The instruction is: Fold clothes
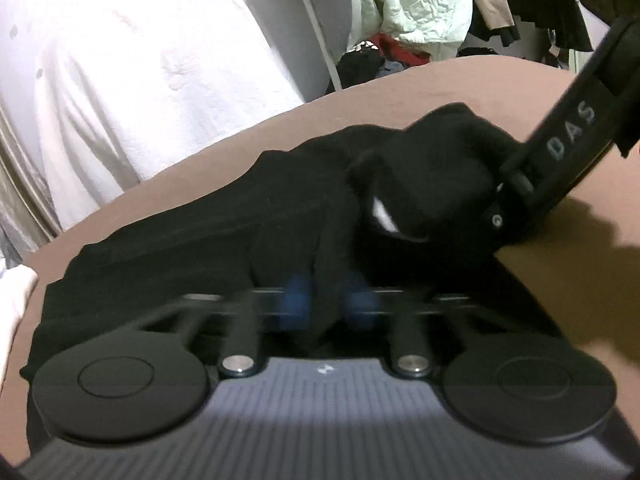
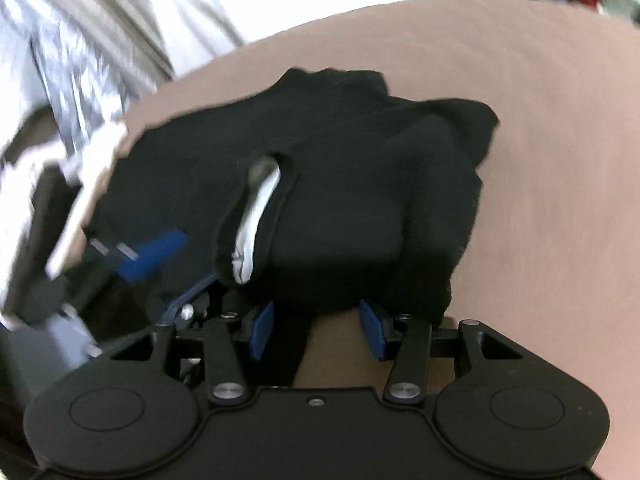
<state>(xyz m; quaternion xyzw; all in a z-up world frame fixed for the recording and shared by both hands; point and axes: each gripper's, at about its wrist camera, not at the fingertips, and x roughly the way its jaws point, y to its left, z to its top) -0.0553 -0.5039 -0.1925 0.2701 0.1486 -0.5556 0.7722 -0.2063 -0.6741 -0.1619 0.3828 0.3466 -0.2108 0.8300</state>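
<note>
A black garment point(image 2: 320, 184) lies bunched on a brown-covered counter point(image 2: 552, 160). A white lining or label point(image 2: 256, 224) shows through a slit near the garment's middle. The right hand-held gripper point(image 2: 316, 330) sits at the garment's near edge, its blue pads point(image 2: 262, 330) standing apart; a flap of black cloth hangs down between them, and neither pad clearly presses on it. Left of the garment, the left hand-held gripper point(image 2: 148, 258), blurred, reaches into the garment's left edge. Beyond the garment, past the counter's far edge, hangs pale cloth point(image 2: 120, 32), also blurred.

Matt black cloth garment point(image 2: 328, 184); smooth brown sheet point(image 2: 560, 160).
</note>
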